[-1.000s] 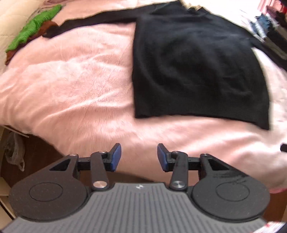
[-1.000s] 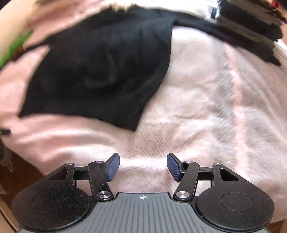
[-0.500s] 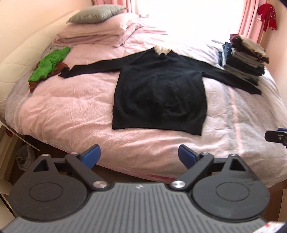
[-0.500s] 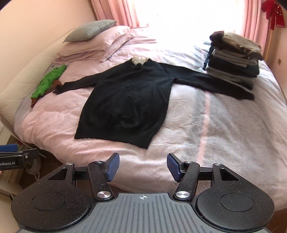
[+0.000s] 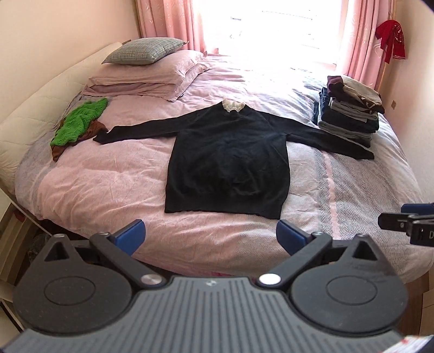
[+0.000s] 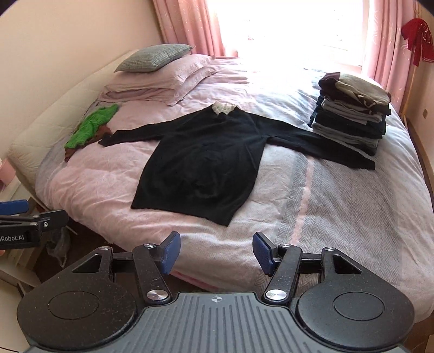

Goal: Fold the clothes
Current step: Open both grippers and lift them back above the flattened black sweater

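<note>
A black long-sleeved knit sweater (image 5: 227,163) with a small pale collar lies flat and face-up in the middle of the pink-quilted bed (image 5: 108,184), both sleeves stretched out sideways and its hem toward the near edge. The end of one sleeve runs just beside a crumpled green and brown knitted garment (image 5: 78,122); the other sleeve passes close under a tall stack of folded dark and grey clothes (image 5: 350,111), and whether it touches the stack cannot be told. The left gripper (image 5: 211,236) hangs above the bed's near edge, well apart from the sweater, its jaws having just been opening — they now stand very wide with nothing between the blue pads (image 5: 130,235). The right gripper (image 6: 216,254) also hangs clear of the bedding, its jaws moderately parted and empty. Each gripper shows in the other's view only as a cut-off sliver at the frame edge. A grey checked pillow (image 5: 143,50) rests on two pink pillows (image 5: 146,78) at the head of the bed. The window between the pink curtains (image 6: 187,24) is blown out to white — nothing beyond it can be made out. A red cloth thing (image 5: 390,38) hanging by the far curtain is too small to identify.
</note>
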Tool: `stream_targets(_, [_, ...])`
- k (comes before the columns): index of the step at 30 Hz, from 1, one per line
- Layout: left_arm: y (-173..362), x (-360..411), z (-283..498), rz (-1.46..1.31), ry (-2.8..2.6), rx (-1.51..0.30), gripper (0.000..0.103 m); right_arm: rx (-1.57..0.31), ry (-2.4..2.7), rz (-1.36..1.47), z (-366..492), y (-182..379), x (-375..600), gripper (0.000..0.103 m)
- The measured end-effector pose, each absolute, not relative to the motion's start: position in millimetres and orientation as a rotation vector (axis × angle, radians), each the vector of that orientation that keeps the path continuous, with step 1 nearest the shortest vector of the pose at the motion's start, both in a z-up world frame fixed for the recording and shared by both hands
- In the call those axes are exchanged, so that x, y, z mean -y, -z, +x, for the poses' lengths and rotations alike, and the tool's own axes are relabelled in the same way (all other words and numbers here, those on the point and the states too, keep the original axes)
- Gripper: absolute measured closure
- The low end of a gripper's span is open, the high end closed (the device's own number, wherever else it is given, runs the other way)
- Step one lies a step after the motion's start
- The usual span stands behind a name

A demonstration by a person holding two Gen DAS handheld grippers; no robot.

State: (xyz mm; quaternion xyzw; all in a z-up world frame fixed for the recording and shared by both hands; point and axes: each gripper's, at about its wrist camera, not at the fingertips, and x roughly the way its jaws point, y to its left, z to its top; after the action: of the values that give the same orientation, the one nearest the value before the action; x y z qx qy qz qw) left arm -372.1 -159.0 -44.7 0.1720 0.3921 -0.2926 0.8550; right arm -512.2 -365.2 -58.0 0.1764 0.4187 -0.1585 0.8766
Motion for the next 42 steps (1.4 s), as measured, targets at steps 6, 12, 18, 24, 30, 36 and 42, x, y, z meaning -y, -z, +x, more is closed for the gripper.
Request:
stream_targets(6, [44.5,157.6,-379.4,0.377,0.621,-0.835,0.002,-0.896,0.310,0.384,-519.5,60.6,358.1,0.047])
stream_targets(12, [49.3,158.9,-386.4,0.398,0.647,-0.851,0.002,-0.907,0.317,0.376,-525.6,61.0,353.7,0.047])
stream_targets(18, [53.1,160.0,-390.6,0.405,0.658,-0.864,0.002,-0.919,0.321,0.381,-530.6,63.4,354.3,0.047])
stream_targets(24, [54.1,161.4,-391.3,0.404,0.661,-0.867,0.002,-0.924,0.317,0.376,-530.3,63.9,355.2,0.047])
stream_targets(30, [53.8,161.7,-389.0,0.399,0.657,-0.866,0.002,-0.928,0.305,0.369,-526.1,65.2,354.3,0.047])
stream_targets(36, [55.3,163.3,-386.6,0.394,0.649,-0.869,0.002,-0.932,0.294,0.363,-521.1,66.6,355.3,0.047])
stream_targets(42, [55.7,166.4,-383.0,0.394,0.643,-0.869,0.002,-0.930,0.284,0.360,-516.3,66.9,357.2,0.047])
